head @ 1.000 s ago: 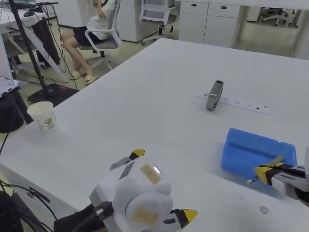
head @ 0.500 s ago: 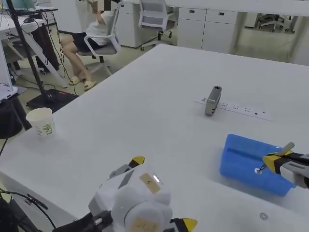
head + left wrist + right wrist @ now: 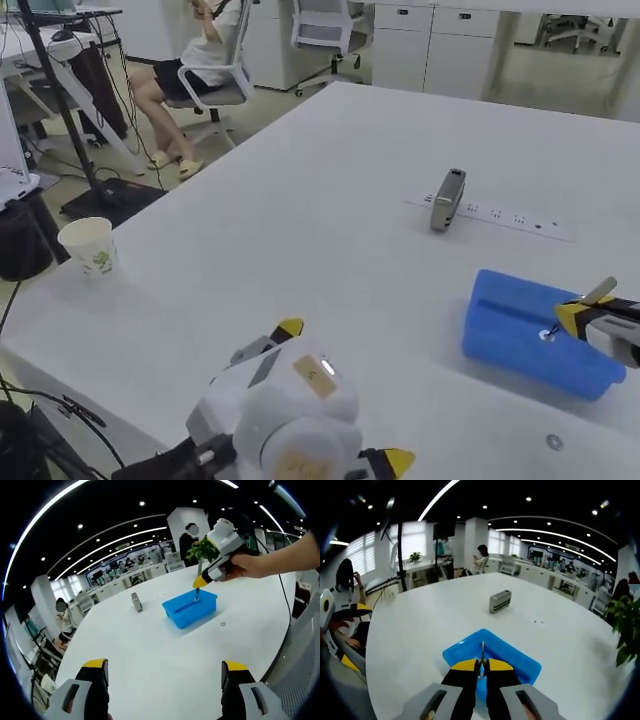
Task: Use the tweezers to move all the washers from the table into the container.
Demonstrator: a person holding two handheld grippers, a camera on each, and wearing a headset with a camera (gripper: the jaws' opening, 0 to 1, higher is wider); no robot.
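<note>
**Tweezers poised over the blue container**

We are working at a white table [image 3: 330, 230], and the blue container [image 3: 510, 310] is sitting on it toward our right. We are holding the left gripper [image 3: 165, 667] low over the near edge, with its jaws spread wide and nothing between them. We are clamping the right gripper [image 3: 481, 666] tight on the tweezers [image 3: 482, 651], whose tips are pointing down into the container. One washer [image 3: 553, 441] is lying on the table near the container, on our side of it.
</note>
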